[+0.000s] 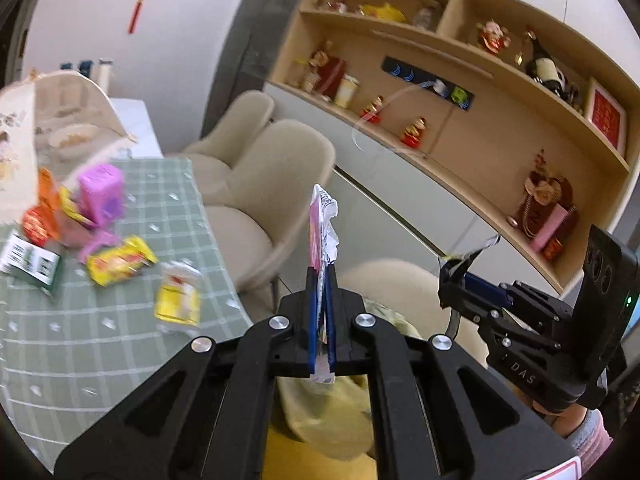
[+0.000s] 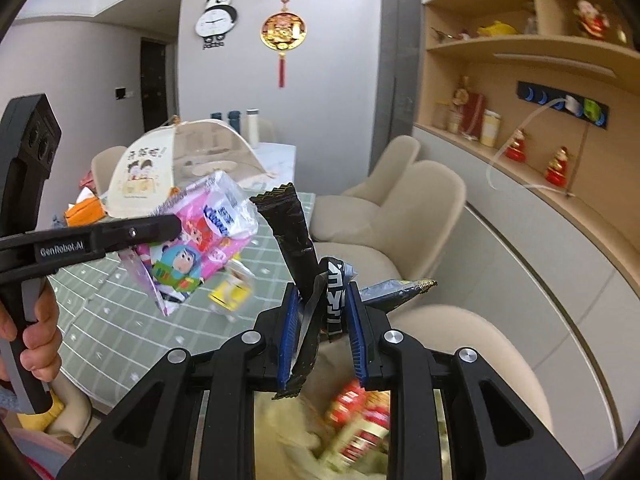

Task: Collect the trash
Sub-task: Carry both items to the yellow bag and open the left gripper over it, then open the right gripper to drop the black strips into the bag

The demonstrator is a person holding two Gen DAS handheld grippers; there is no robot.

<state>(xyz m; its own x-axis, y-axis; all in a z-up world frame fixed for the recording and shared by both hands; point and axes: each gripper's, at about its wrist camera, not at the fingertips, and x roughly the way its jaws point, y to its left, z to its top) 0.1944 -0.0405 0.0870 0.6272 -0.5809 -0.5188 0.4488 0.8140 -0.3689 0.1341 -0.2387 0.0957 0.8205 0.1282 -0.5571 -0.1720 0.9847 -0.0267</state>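
Observation:
My left gripper is shut on a pink and white cartoon wrapper, held edge-on in the air off the table's edge. The same wrapper shows flat in the right wrist view, with the left gripper seen from the side. My right gripper is shut on a crumpled black wrapper; it shows at the right in the left wrist view. Below both grippers is a yellow bag with red trash inside. More trash lies on the green checked table.
On the table are a yellow packet, a yellow and white packet, a pink box, a green box and a mesh food cover. Beige chairs stand along the table. A shelf wall is on the right.

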